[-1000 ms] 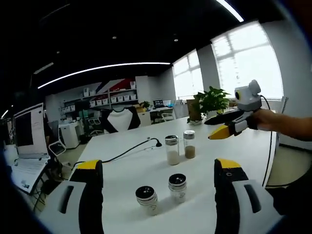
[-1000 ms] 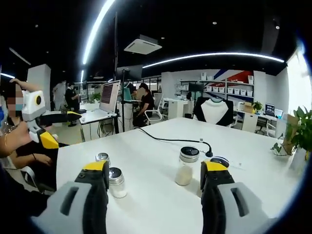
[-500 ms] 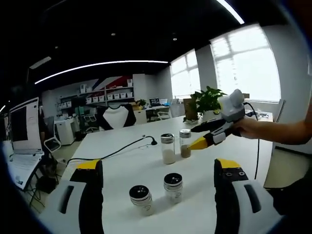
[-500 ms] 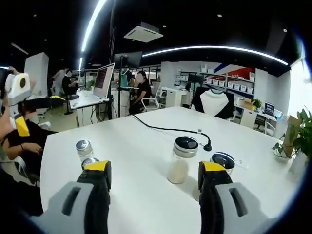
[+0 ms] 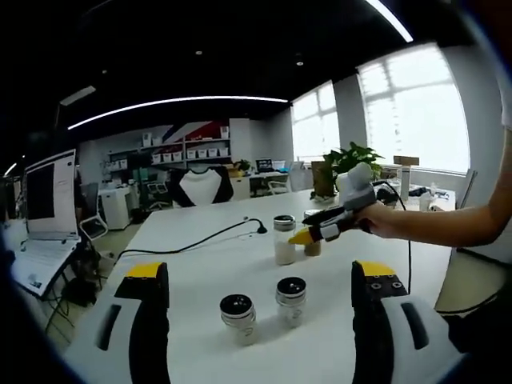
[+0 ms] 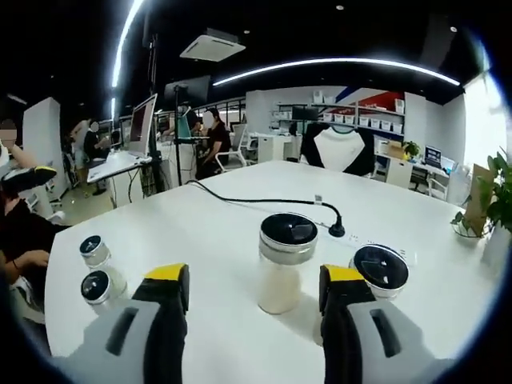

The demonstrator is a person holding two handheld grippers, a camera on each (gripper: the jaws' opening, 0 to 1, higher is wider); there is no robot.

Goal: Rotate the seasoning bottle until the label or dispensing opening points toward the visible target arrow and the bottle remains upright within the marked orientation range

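Our right tool (image 6: pixel 250 288) is spread around the upright seasoning bottle (image 6: pixel 285 262) on the white worktop (image 6: pixel 200 240); we should center it, pinch gently, then twist without tipping. Our left tool (image 5: pixel 260 276) hangs spread, idle; no target arrow is visible.

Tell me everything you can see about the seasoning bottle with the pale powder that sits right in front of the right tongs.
The seasoning bottle is a small clear jar, glass or plastic by its look, with a silvery collar and a dark round lid. Pale, whitish powder fills roughly its lower half. It stands upright on the white table, between the yellow-tipped open jaws of the right tongs, which do not touch it. A second bottle with a dark lid stands beside it. No label is readable.
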